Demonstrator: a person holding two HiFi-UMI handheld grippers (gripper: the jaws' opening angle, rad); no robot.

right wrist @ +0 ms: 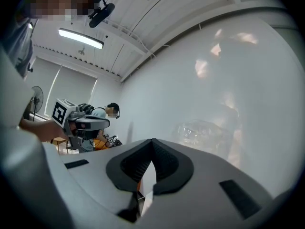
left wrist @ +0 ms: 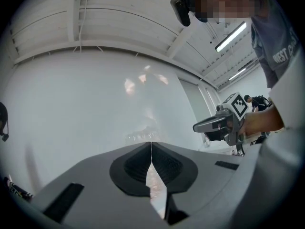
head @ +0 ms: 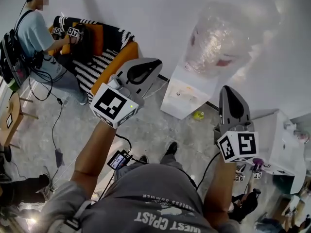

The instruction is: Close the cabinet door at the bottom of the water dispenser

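Below, grey floor (head: 150,130), white wall (head: 146,13), dispenser (head: 181,100)

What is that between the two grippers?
In the head view, the white water dispenser stands between the left gripper and the right gripper, with a small yellow thing beside it.

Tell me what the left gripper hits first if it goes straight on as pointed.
Probably the clear water bottle on the dispenser, just beyond the shut jaws of the left gripper; the white wall lies behind. Depth unclear.
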